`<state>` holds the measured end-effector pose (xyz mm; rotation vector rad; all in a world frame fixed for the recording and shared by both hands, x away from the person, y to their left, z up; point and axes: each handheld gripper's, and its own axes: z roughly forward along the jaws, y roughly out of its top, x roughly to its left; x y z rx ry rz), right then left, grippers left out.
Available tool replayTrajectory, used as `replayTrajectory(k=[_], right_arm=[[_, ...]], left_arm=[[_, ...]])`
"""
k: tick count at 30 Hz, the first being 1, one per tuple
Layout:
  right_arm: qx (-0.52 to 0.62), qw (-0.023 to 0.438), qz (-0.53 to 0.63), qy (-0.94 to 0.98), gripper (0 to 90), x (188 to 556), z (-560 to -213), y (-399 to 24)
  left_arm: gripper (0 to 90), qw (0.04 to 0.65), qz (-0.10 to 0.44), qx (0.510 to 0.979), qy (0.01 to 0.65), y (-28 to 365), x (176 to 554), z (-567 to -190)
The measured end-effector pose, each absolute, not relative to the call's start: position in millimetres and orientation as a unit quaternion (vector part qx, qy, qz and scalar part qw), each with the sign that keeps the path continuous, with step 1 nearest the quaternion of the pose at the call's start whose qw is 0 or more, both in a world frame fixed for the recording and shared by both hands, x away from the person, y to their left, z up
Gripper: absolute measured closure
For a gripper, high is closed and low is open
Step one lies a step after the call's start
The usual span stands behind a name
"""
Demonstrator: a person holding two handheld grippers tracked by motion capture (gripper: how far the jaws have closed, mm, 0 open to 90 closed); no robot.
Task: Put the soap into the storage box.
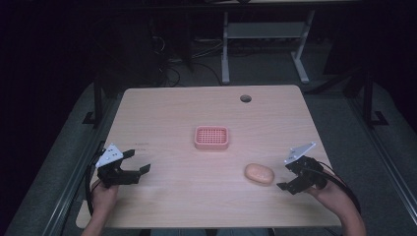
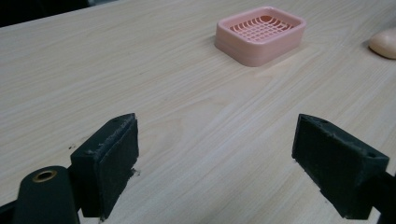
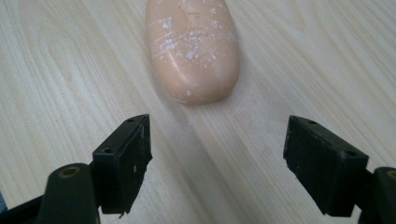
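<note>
A peach bar of soap [image 1: 259, 173] [image 3: 193, 46] lies on the wooden table [image 1: 187, 196] at the front right. My right gripper [image 1: 285, 173] [image 3: 217, 144] is open just to the right of it, its jaws pointing at the bar's near end without touching it. A pink soap dish [image 1: 211, 137] [image 2: 260, 33] with a grid floor sits empty at the table's middle. My left gripper [image 1: 138, 161] [image 2: 215, 154] is open near the front left edge, aimed toward the dish across bare wood. The soap [image 2: 385, 42] also peeks in at the far right of the left gripper view.
A round cable hole [image 1: 245, 98] is set in the table's far edge. Behind the table stand a white desk frame [image 1: 226, 44] and cables on a dark floor. A black rail [image 1: 74, 187] runs along the table's left side.
</note>
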<state>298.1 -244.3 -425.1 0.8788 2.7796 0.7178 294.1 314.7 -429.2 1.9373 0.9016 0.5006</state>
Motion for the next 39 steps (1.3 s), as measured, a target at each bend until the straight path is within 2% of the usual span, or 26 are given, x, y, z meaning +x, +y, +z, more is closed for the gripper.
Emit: replayTrajectory(k=[39], right_arm=[[0.25, 0.057, 0.216, 0.942, 20.5, 322.4, -420.9, -211.5]], left_arm=[[14.3, 0.46, 0.2, 0.784, 0.365, 315.4, 292.6, -429.0]])
